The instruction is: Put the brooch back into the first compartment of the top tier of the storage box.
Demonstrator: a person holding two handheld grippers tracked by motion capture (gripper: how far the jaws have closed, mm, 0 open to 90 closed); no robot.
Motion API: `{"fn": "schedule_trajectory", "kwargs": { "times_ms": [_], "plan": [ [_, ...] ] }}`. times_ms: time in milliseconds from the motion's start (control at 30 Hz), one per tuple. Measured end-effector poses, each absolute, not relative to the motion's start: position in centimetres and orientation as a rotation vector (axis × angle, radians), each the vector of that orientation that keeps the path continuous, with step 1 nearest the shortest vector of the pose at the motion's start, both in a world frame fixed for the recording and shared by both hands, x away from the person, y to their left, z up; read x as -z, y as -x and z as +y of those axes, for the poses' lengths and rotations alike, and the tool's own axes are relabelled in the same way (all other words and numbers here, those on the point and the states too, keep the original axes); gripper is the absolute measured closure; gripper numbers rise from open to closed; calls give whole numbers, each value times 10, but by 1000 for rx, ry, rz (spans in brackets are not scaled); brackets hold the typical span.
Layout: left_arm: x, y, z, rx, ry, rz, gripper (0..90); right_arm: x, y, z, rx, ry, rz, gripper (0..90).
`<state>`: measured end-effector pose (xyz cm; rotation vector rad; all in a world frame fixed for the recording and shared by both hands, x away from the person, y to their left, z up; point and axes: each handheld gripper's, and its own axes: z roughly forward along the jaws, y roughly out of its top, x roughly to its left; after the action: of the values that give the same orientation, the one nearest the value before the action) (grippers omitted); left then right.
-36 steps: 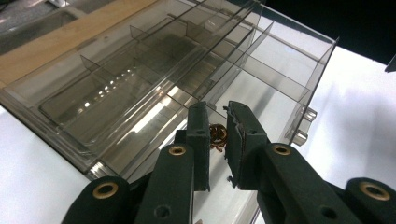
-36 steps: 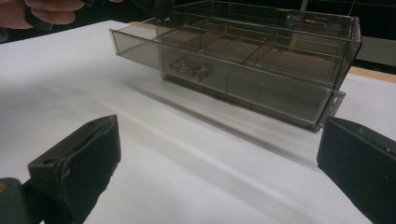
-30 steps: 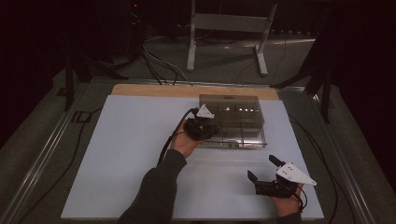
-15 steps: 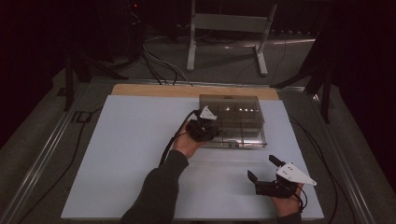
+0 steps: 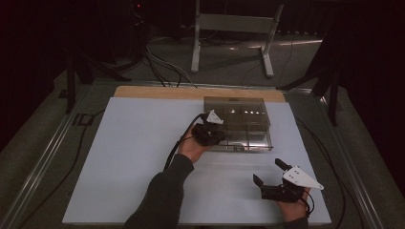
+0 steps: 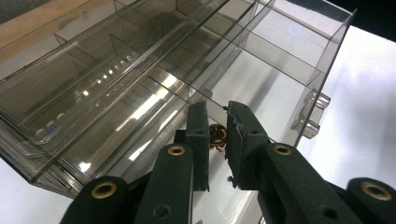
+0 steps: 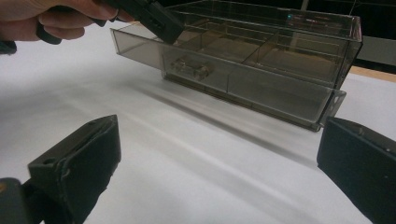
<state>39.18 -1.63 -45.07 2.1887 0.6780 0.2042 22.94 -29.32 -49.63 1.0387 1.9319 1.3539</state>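
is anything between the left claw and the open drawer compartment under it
Nothing visible. The left claw pinches a small coppery piece right above the open drawer, with no lid or other object between them.

Black grippers [image 5: 270, 179], brass screws, dark sleeve [image 5: 162, 200]

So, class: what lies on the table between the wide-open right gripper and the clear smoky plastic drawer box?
Nothing: in the right gripper view, bare white tabletop runs from the right gripper to the drawer box.
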Motion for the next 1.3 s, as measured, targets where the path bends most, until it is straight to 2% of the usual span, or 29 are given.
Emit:
{"fn": "schedule_trajectory", "kwargs": {
  "times_ms": [500, 833, 1033, 1133, 1300],
  "plan": [
    [454, -392, -20, -209, -2205, 689, 791, 496, -229, -293, -1352, -1041, 1932, 2],
    [450, -391, -18, -213, -2136, 749, 431, 496, -229, -293, -1352, -1042, 1933, 1],
    [447, -388, -17, -228, -2126, 754, 309, 497, -229, -293, -1352, -1042, 1935, 1],
    [445, -388, -16, -245, -2114, 765, 189, 497, -229, -293, -1354, -1049, 1934, 1],
    [444, -388, -14, -249, -2110, 783, 140, 497, -229, -293, -1354, -1049, 1933, 1]
  ]
}}
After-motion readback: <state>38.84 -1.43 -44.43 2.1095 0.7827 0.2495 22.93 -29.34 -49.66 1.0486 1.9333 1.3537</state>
